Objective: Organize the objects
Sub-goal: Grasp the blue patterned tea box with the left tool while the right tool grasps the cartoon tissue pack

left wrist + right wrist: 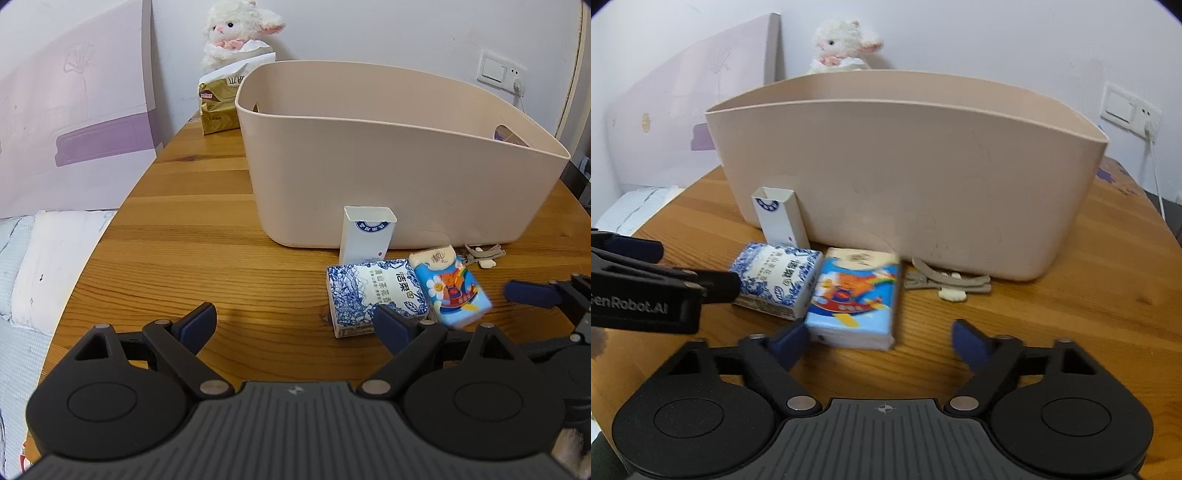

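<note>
Directly ahead of my right gripper [879, 341], the bright blue cartoon-printed tissue pack [855, 301] lay on the wooden worktop [1052, 325], nearer its left finger, blurred along its edges. I saw both grippers' fingers spread wide, empty; my left gripper [295, 325] overlapped the blue-and-white floral tissue pack [373, 291].

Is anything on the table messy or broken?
Nothing looks broken. The white box stands open-topped against the beige bin; two tissue packs and hair clips lie loose on the table, still outside it.

Left gripper [295, 325], right gripper [881, 338] — jaws wide apart, level.
</note>
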